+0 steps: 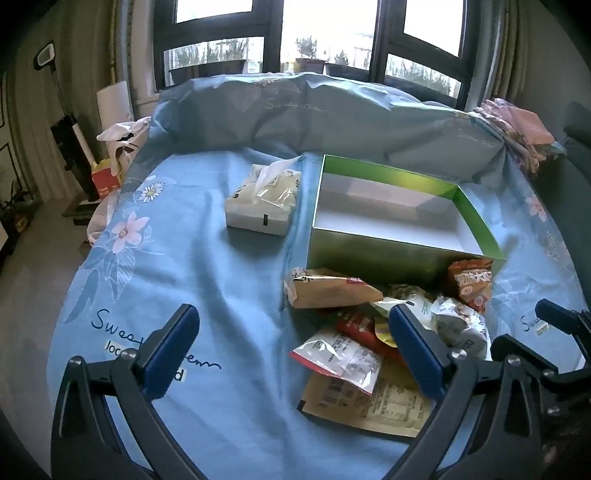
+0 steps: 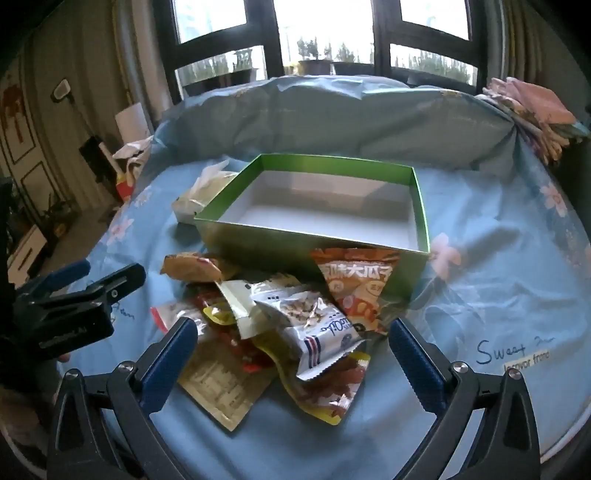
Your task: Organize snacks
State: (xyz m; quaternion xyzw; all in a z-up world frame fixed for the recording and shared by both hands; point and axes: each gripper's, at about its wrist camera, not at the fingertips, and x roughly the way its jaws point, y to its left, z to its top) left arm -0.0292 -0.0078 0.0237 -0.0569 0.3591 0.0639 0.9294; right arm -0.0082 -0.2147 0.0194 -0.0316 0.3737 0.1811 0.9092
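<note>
Where the left wrist camera looks down the bed: left gripper spread wide, blue pads apart, nothing pinched between, hovering over the blue floral bedsheet. Ahead and right, an open green box with white floor, nothing inside. Just before its near wall, a heap of snack packets: a tan packet on the left, an orange packet leaning on the box wall, a clear red-edged packet atop a flat beige sachet. Left of the box and a little apart, a tissue pack with a sheet poking up. Beyond, a rolled blue duvet under the window; at the far right edge, part of the right gripper. Where the right wrist camera looks on: right gripper likewise spread wide, gripping nothing, its fingers flanking the near end of the heap without touching. Uppermost, a silver nut packet, over a red-and-yellow packet; orange packet propped against the green box; beige sachet lowest. Left gripper visible at the left edge, over the sheet.
</note>
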